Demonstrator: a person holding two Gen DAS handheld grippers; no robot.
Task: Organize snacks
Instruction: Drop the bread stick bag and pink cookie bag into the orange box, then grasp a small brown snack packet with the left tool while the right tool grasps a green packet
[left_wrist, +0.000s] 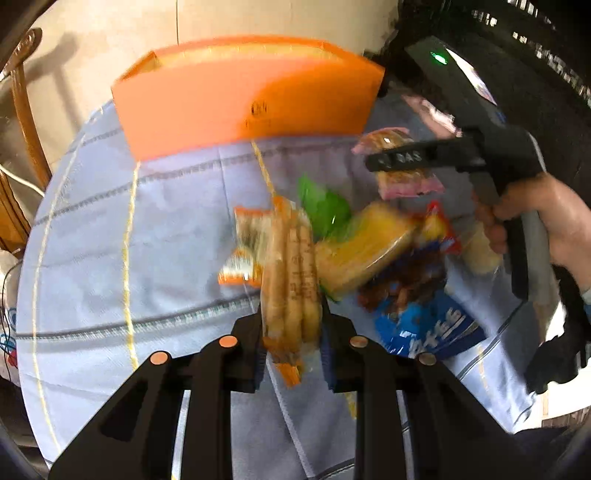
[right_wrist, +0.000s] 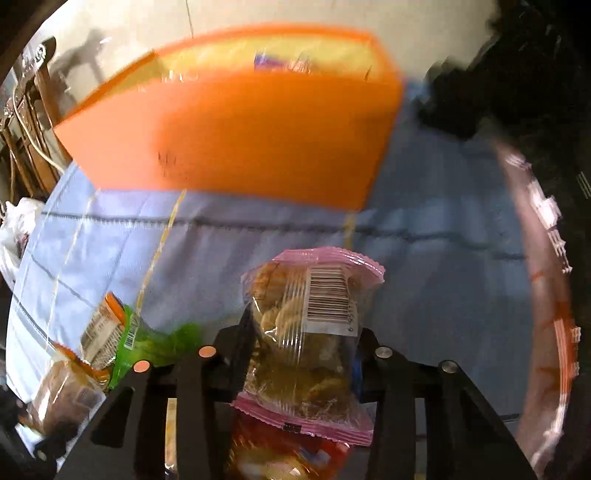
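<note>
Inside, orange box (right_wrist: 236, 136) holds a purple-labelled packet (right_wrist: 273, 61).

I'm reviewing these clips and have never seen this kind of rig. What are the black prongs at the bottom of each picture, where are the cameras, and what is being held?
There is no robot here. A person holds a hand-operated gripper in each hand, and each gripper carries a wide-angle camera looking along its jaws, so the black prongs are the jaws themselves. One picture is from the left gripper, the other from the right gripper.

The left gripper's jaws are shut on a clear packet of long biscuits. The right gripper's jaws hold a pink-edged packet of small cookies. In the left view you also see the person's hand on the right gripper's handle.

On the blue checked tablecloth lie more snack packets, including a green one and a blue one. Behind stands an orange box.
</note>
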